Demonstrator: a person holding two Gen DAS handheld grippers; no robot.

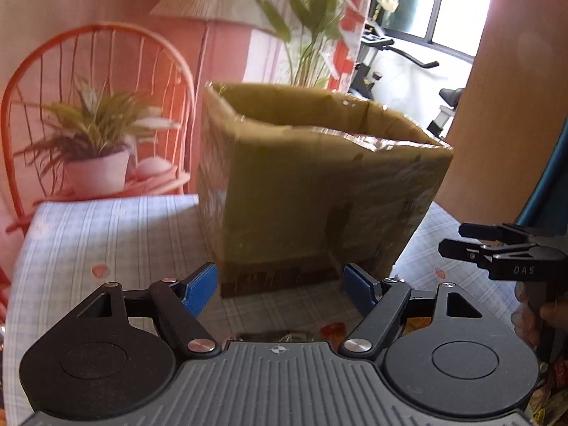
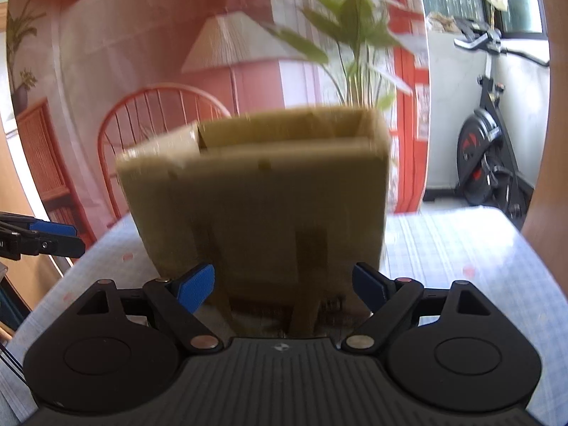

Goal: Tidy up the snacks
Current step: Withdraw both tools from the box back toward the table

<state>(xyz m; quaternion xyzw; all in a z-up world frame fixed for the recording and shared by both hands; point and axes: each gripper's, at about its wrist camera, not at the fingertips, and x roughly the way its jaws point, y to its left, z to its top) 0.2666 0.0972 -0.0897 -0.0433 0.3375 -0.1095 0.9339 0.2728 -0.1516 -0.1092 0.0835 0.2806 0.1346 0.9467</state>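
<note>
An open-topped cardboard box (image 1: 319, 184) wrapped in clear tape stands on a table with a pale checked cloth (image 1: 106, 234). My left gripper (image 1: 280, 277) is open just in front of the box's near wall, with nothing between its blue pads (image 1: 198, 291). At the right edge of that view my right gripper (image 1: 451, 238) comes in, held by a person's hand (image 1: 546, 314). The right wrist view shows the same box (image 2: 269, 191), blurred, straight ahead of my open, empty right gripper (image 2: 284, 277). My left gripper (image 2: 78, 238) shows at that view's left edge.
Colourful packets (image 1: 555, 383) lie at the lower right by the hand. A shiny wrapper (image 1: 277, 337) peeks out under my left gripper. Behind the table hangs a printed backdrop with a chair and plant. An exercise bike (image 2: 486, 156) stands by the window.
</note>
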